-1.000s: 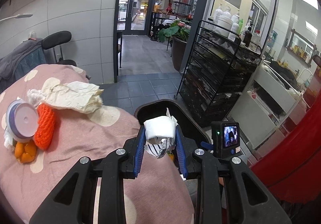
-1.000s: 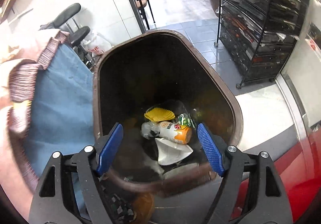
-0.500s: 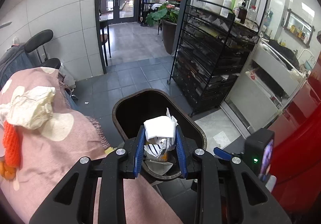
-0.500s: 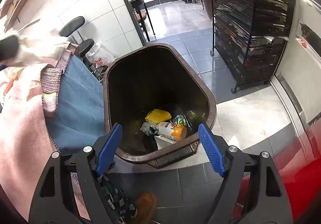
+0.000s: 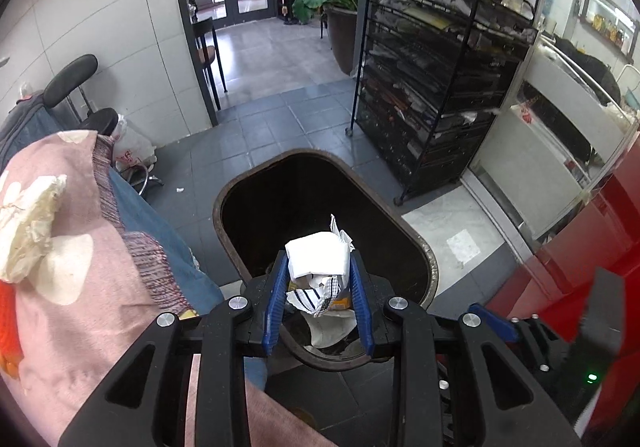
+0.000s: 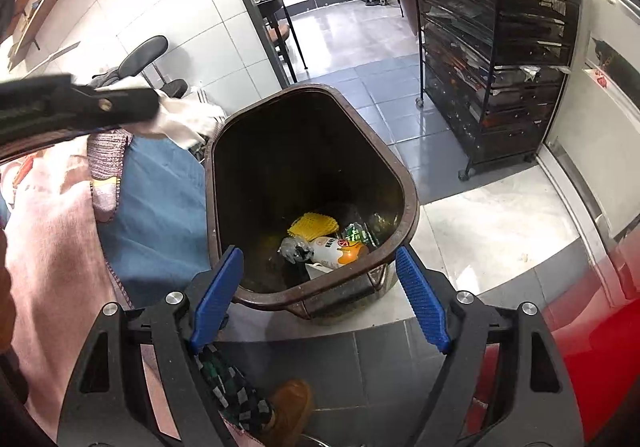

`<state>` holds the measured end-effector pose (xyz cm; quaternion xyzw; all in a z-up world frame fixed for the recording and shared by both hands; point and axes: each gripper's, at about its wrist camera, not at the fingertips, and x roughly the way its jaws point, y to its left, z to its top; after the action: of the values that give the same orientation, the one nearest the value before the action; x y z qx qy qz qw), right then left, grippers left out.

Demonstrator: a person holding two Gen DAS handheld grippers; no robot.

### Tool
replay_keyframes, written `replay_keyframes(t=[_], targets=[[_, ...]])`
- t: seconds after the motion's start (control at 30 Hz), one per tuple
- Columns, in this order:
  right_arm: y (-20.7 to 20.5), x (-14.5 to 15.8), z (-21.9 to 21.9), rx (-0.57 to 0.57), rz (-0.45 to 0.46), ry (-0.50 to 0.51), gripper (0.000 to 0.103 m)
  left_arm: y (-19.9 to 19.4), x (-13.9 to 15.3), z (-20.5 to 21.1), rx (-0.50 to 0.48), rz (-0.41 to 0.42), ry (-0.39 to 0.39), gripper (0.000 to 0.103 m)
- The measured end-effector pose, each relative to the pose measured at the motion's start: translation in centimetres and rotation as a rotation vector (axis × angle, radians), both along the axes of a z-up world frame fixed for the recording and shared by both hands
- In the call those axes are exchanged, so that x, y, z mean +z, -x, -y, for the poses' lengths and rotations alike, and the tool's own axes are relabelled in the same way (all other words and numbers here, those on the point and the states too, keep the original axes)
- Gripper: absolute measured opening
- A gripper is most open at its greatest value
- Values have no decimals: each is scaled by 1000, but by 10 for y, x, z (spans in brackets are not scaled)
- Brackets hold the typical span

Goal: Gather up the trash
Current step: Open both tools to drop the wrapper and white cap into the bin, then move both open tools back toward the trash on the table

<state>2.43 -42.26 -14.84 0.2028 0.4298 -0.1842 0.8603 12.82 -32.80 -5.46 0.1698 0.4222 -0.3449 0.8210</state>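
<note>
My left gripper (image 5: 319, 287) is shut on a crumpled white paper wad (image 5: 318, 261) and holds it above the near end of a dark brown trash bin (image 5: 428, 259). In the right wrist view the left gripper (image 6: 120, 107) and its white wad (image 6: 184, 123) sit at the bin's far left rim. My right gripper (image 6: 318, 295) is open and empty, over the near rim of the bin (image 6: 408, 187). Inside the bin lie a yellow net (image 6: 314, 225), an orange-and-white bottle (image 6: 338, 251) and other scraps.
A pink cloth with white spots (image 5: 80, 287) covers the surface at left, with a crumpled tissue (image 5: 28, 223) and something orange (image 5: 8, 311) on it. A black wire rack (image 5: 432, 95) stands to the right. A red object (image 5: 580, 279) is at far right. A shoe (image 6: 290, 403) is below.
The left gripper moved right from over the pink cloth to above the bin, still holding the wad. The right gripper drew back and up from inside the bin to its near rim.
</note>
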Motion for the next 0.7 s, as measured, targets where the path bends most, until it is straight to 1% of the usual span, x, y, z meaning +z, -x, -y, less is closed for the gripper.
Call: replay_keyframes(t=[0.07,0.1,0.13,0.2,0.27,0.33,0.43,0.6,0.7], targets=[[2,1,1,-3,-1,-2,78,-1,-4,0,-3,-15,-10,37],[3,1,1,-6,-3,-1,79,-1,-5,0,-3,-15,-14,46],[3,1,3,-9,-4,-1,80,-1,-5,-1,1,-9,-16,59],[5,1,3,-15,-4,-3,82,1,-3,-5,9,9,-2,73],[6,1,3,-20,-8,-5,82,2,2,-8,10,18,20,79],[7,2,3,-22,-8,-12,83,3,6,-12,11,28,43,89],[7,2,4,-20,-7,-12,83,4,13,-18,28,44,63,94],[4,8,-4,-8,0,-13,84,9,29,-32,39,23,116,96],[1,13,-11,9,11,-12,84,18,44,-46,42,44,153,97]])
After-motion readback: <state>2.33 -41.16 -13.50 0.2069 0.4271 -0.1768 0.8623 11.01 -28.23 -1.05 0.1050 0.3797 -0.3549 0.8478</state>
